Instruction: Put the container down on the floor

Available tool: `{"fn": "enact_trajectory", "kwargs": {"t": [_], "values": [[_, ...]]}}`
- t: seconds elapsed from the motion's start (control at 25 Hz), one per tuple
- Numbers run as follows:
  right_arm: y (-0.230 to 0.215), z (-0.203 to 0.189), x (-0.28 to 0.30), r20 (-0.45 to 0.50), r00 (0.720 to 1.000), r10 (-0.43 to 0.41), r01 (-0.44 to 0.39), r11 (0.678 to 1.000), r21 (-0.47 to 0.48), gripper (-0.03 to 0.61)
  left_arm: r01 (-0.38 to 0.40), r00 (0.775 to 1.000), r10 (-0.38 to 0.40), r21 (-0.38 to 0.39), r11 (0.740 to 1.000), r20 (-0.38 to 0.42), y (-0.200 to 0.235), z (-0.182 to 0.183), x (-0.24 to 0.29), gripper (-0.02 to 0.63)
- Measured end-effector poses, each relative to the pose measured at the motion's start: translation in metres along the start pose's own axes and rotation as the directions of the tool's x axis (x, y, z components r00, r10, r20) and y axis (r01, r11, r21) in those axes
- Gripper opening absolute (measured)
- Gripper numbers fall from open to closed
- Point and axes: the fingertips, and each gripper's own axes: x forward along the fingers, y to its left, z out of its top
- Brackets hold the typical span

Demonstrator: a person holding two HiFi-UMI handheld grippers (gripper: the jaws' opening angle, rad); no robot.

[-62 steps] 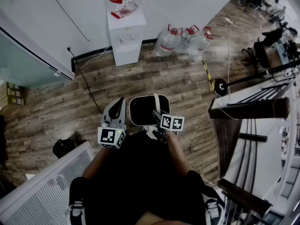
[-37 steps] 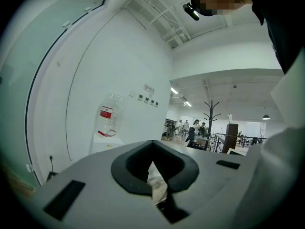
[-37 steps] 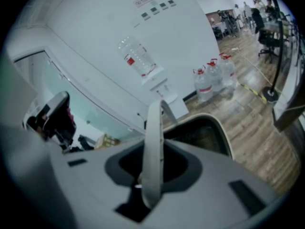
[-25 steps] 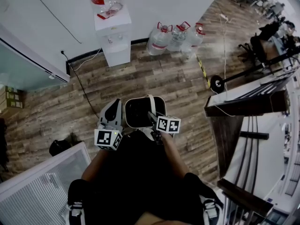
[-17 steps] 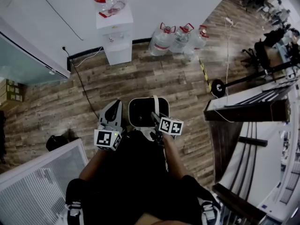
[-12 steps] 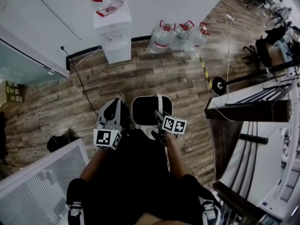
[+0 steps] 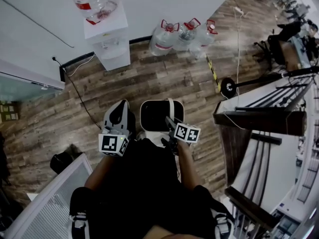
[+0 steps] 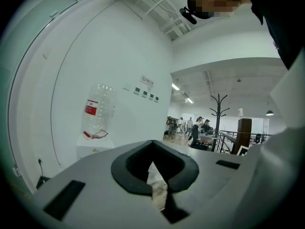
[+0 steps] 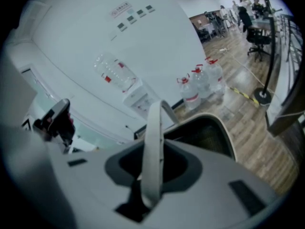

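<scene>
The container (image 7: 157, 115) is a white bin with a dark inside, and it is in front of the person's body over the wooden floor. Its white handle (image 7: 171, 108) arches over the right side. My right gripper (image 7: 171, 125) is shut on that handle. In the right gripper view the handle (image 9: 153, 142) runs upright between the jaws of the right gripper (image 9: 150, 185), with the container (image 9: 209, 132) beyond it. My left gripper (image 7: 119, 111) is held beside the bin's left wall and holds nothing. In its own view the left gripper (image 8: 157, 194) shows jaws together with only a thin slit.
A white water dispenser (image 7: 105, 36) with an upturned bottle stands against the far wall. Three water jugs (image 7: 182, 34) are to its right. A coat stand base (image 7: 228, 87) and a dark wooden rail (image 7: 254, 118) are on the right. A black object (image 7: 62, 161) lies at the left.
The head view has drifted, so the dispenser and jugs sit further left and higher in the picture. The bin stays in the right gripper, the left gripper alongside.
</scene>
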Motion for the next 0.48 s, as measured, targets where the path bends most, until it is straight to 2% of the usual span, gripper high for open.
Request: {"fn": "enact_trajectory", "kwargs": {"t": [0.48], "values": [[0.023, 0.110, 0.071, 0.039, 0.999, -0.020, 0.019, 0.999, 0.026, 0.100, 0.069, 0.997, -0.070, -0.012, 0.998, -0.025, 0.088, 0.033, 0.118, 0.028]]}}
